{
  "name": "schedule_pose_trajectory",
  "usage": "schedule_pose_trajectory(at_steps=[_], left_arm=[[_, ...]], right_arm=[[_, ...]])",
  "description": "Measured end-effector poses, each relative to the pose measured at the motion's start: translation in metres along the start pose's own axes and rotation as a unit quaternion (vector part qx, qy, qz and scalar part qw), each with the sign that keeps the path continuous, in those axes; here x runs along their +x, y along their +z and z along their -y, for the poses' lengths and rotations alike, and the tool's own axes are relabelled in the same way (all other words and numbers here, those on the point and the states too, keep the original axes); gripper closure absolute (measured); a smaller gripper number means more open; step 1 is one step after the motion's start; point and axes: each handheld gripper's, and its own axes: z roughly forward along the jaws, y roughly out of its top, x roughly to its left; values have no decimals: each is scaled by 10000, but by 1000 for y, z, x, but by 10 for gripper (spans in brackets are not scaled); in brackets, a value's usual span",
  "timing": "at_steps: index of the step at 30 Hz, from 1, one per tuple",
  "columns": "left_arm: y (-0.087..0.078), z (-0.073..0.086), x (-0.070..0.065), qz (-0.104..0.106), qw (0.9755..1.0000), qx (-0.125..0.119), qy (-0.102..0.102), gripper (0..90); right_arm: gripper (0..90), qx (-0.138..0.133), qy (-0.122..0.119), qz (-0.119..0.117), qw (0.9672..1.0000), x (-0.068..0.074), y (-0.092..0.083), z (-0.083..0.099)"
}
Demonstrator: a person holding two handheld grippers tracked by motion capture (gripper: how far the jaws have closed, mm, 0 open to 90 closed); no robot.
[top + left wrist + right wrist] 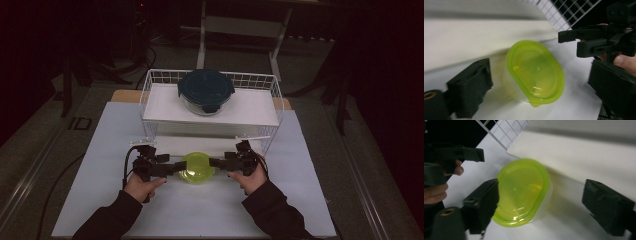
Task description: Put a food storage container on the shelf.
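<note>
The green-lidded tub (198, 167) sits upright on the white table (100, 165), just before the wire basket (150, 90), lid up, its long axis unclear. Left tongs (181, 167) and right tongs (213, 162) flank it, both gaping, holding nothing. The tub's clear body is barely visible.

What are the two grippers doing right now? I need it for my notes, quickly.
Left gripper: open, jaws either side of the green-lidded container, not pressing it.
Right gripper: open, jaws astride the same container, nothing held.
</note>
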Motion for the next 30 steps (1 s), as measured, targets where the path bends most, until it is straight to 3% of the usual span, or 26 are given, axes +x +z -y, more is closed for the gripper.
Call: schedule_pose_trajectory(at_steps=[1,2,4,6,11,13,18,21,24,25,30], left_arm=[[4,0,3,-35,9997,92,-213,149],[8,0,7,-22,9992,161,-376,149],[10,1,9,-6,9989,220,-410,150],[15,4,14,49,9973,362,-642,170],[19,6,22,65,9952,499,-834,365],[23,8,27,130,9927,592,-1040,435],[26,9,28,149,9911,673,-1136,609],[25,9,25,182,9918,666,-1078,709],[24,9,24,148,9924,689,-1009,715],[23,9,20,56,9933,723,-903,723],[20,9,16,-13,9931,833,-825,741]], right_arm=[[293,95,173,-53,9998,-2,4,1],[309,163,248,-62,9995,-4,6,1],[361,230,431,-77,9988,-7,9,2],[419,301,701,-109,9970,-13,11,4],[587,519,887,-176,9945,-16,15,7],[624,573,903,-201,9941,-17,17,8],[722,607,890,-281,9938,-16,16,8],[736,639,845,-276,9940,-11,16,7],[741,630,869,-279,9938,-11,16,8],[753,624,890,-345,9935,-11,15,10],[766,494,731,-384,9954,-5,12,16]])
